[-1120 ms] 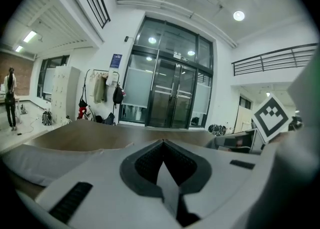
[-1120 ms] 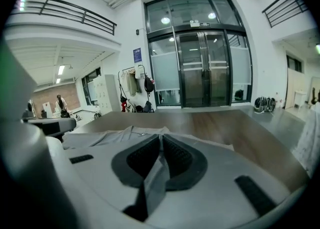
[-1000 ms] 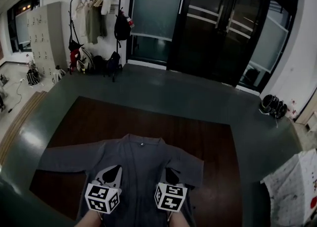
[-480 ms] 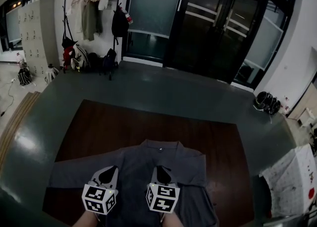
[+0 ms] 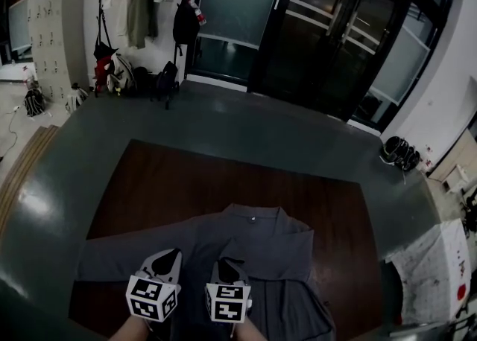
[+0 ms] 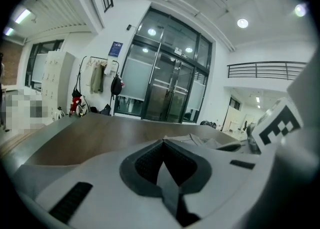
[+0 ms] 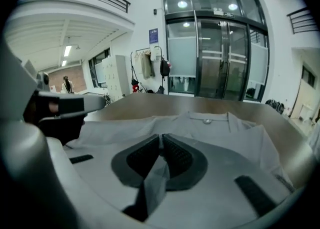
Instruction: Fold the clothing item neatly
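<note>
A grey collared garment [image 5: 257,246] lies spread on the brown table [image 5: 194,183], its collar [image 5: 252,219] pointing away and one sleeve [image 5: 112,257] stretched to the left. Its right side looks folded inward. My left gripper [image 5: 165,261] sits near the garment's lower left and is shut on a strip of its grey fabric [image 6: 167,185]. Close beside it, my right gripper [image 5: 227,265] is shut on a fold of the same garment [image 7: 155,180]. In the right gripper view the collar [image 7: 207,118] lies ahead of the jaws. The hem under both grippers is hidden.
A grey-green border [image 5: 67,183] rims the table. A coat rack with hanging clothes and bags [image 5: 141,19] and lockers [image 5: 56,34] stand far left. Dark glass doors [image 5: 328,34] lie behind. Shoes [image 5: 395,153] and a stained white cloth [image 5: 432,265] are on the right.
The right gripper has drawn left, close to the left gripper, pulling the garment's right side with it. Both grippers have shifted left relative to the collar.
</note>
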{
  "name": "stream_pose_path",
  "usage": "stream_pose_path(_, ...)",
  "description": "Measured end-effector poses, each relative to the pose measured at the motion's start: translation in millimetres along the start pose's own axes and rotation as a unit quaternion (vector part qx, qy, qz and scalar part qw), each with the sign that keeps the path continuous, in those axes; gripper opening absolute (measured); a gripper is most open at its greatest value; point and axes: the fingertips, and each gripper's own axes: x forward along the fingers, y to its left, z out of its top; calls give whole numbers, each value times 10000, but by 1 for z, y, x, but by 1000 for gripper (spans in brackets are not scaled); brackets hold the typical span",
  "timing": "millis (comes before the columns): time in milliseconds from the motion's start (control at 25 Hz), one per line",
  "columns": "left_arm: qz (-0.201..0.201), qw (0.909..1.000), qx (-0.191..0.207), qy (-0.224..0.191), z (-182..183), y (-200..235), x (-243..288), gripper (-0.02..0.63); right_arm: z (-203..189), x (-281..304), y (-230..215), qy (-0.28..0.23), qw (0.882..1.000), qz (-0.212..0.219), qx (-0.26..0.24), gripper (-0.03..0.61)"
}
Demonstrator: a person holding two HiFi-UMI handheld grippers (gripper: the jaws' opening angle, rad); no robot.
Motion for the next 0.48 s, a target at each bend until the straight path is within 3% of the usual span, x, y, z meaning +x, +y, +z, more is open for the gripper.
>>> stream_pose_path(280,-93,9999,-32,75,-12,-1,10,8,-42,8,26,468,9978,411,-225,38)
stream_pose_path(480,-95,9999,-38,113,-15,-2,13,8,-45,4,23,380,9981,456,-169,52)
